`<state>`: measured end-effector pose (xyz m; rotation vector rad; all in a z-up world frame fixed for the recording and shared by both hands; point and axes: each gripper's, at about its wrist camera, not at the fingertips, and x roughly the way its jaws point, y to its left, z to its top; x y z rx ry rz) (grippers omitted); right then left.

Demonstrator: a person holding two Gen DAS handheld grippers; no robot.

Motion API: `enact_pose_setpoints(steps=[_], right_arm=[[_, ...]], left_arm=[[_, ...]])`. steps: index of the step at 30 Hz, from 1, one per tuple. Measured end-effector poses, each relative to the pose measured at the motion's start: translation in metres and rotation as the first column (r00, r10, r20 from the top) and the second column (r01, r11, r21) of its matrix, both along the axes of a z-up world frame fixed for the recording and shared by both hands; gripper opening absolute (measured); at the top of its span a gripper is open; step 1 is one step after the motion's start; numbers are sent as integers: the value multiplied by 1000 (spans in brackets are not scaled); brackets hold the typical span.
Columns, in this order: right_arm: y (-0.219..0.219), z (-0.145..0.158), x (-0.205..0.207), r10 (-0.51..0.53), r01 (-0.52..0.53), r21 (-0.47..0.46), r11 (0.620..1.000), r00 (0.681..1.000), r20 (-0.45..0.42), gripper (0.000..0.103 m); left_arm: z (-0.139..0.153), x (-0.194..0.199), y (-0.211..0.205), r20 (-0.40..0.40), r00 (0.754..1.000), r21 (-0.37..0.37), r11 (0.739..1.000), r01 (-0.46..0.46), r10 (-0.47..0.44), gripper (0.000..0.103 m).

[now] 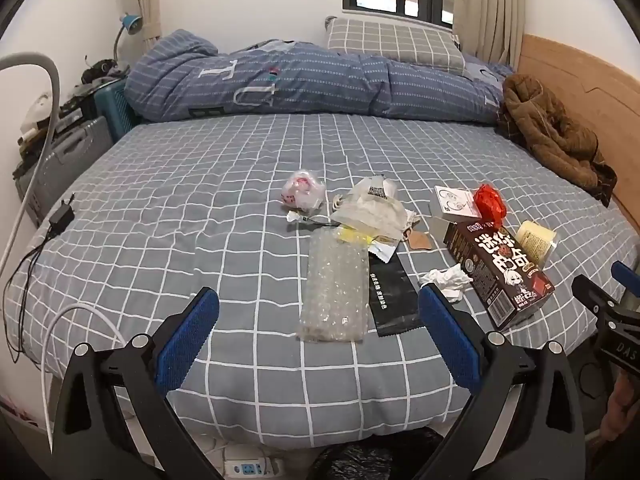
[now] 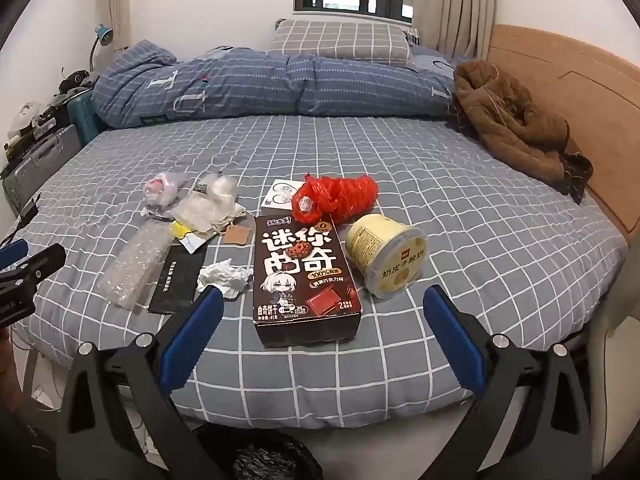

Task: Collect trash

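**Risk Assessment: Trash Pickup From Bed Surface**

**Gripper state.** The left gripper (image 1: 318, 314) has its fingers spread wide and holds nothing. The right gripper (image 2: 324, 312) is likewise wide open and empty. Both hover at the near edge of the bed (image 1: 160, 208), clear of all items.

**Trash location.** All trash lies in one cluster on the checked sheet. From left to right: a pink-printed plastic bag (image 1: 302, 190), clear wrappers (image 1: 370, 210), a bubble wrap strip (image 1: 334, 290), a black foil pouch (image 1: 392, 294), a crumpled tissue (image 2: 224, 276), a dark cookie box (image 2: 306, 276), a red plastic bag (image 2: 334, 196) and a yellow yogurt tub (image 2: 386, 258) lying on its side. A black trash bag (image 2: 272, 460) sits below the near edge of the bed, presumably the receptacle.

**Failure modes.**
- Flat items: the pouch and bubble wrap lie flush on soft bedding. Fingers closing on them will likely pinch the sheet as well, or slide over the film.
- Overlap: the bubble wrap, pouch and wrappers touch. Lifting one may drag a neighbour off the bed.
- Tub: a curved wall on its side may roll out from between the pads.
- Box: it nearly fills the finger span; an off-centre grasp may tip it.
- Non-trash: a charger and cable (image 1: 60, 216) at far left should not be collected.
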<state>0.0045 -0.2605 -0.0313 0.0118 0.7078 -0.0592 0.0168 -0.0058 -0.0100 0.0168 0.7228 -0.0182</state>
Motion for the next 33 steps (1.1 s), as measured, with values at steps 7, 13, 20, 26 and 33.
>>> enact_pose_setpoints(steps=[7,13,20,26,33], right_arm=[[2,1,2,6,-6,-3,1000,1000,9,96],[3,5,1,8,-8,-10,1000,1000,16,96],[2,7,1,6,-6,-9,1000,1000,15,96],[1,9,-1,5,-4,-7,1000,1000,22,96],[0,11,-2,3,-3,-8,1000,1000,24,96]], left_arm=[[-2,1,-3,-3,1000,11,1000,7,-7,97],[-1,0,-4,-5,1000,9,1000,11,-11,97],[0,1,-6,-16,1000,5,1000,15,-15,97],[-3,1,-5,-25,1000,-7,1000,15,-15,97],[-4,2,-6,-25,1000,-4,1000,16,-16,97]])
